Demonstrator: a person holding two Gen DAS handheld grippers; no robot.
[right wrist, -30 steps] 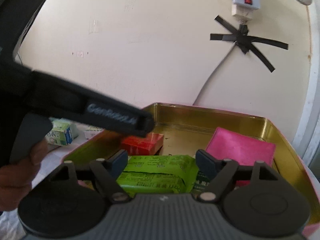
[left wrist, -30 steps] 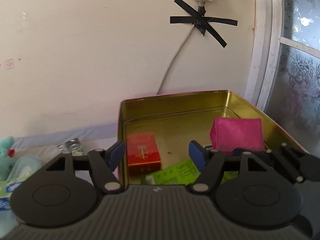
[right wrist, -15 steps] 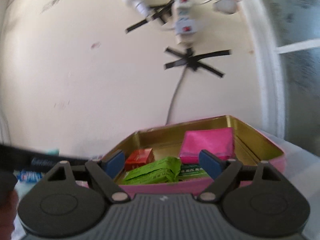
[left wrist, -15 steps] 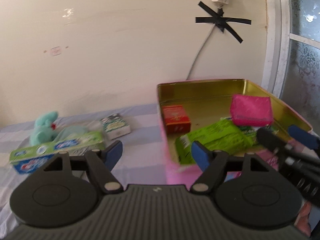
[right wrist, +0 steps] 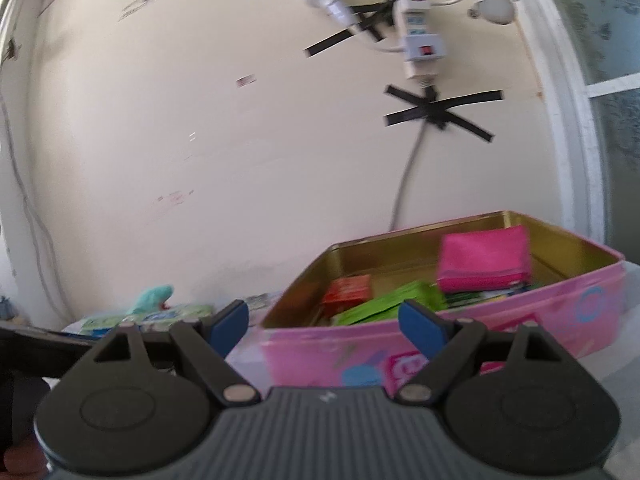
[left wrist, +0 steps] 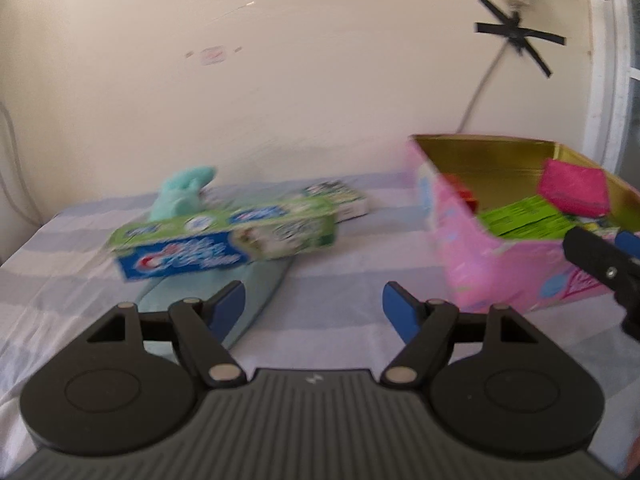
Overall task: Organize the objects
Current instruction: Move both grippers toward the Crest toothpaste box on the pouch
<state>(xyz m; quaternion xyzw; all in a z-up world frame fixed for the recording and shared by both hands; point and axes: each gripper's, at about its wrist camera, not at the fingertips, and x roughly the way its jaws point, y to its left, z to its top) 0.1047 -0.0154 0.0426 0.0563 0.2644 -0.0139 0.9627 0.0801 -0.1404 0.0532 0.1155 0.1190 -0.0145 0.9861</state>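
A pink tin box (left wrist: 500,268) with a gold inside stands at the right of the striped cloth; it also shows in the right wrist view (right wrist: 500,332). It holds a magenta pouch (right wrist: 484,258), a green packet (right wrist: 384,304) and a red box (right wrist: 347,290). A green and blue toothpaste box (left wrist: 224,236) lies left of the tin on a teal plush toy (left wrist: 180,196). My left gripper (left wrist: 314,310) is open and empty above the cloth between toothpaste box and tin. My right gripper (right wrist: 324,322) is open and empty in front of the tin.
A small white and green box (left wrist: 344,200) lies behind the toothpaste box near the wall. A cable taped with black tape (right wrist: 436,110) runs down the wall behind the tin. A window frame (right wrist: 572,120) stands at the right.
Both grippers have pulled back out of the tin. The left one has swung left and now faces the toothpaste box. The right one has risen and drawn back from the tin.
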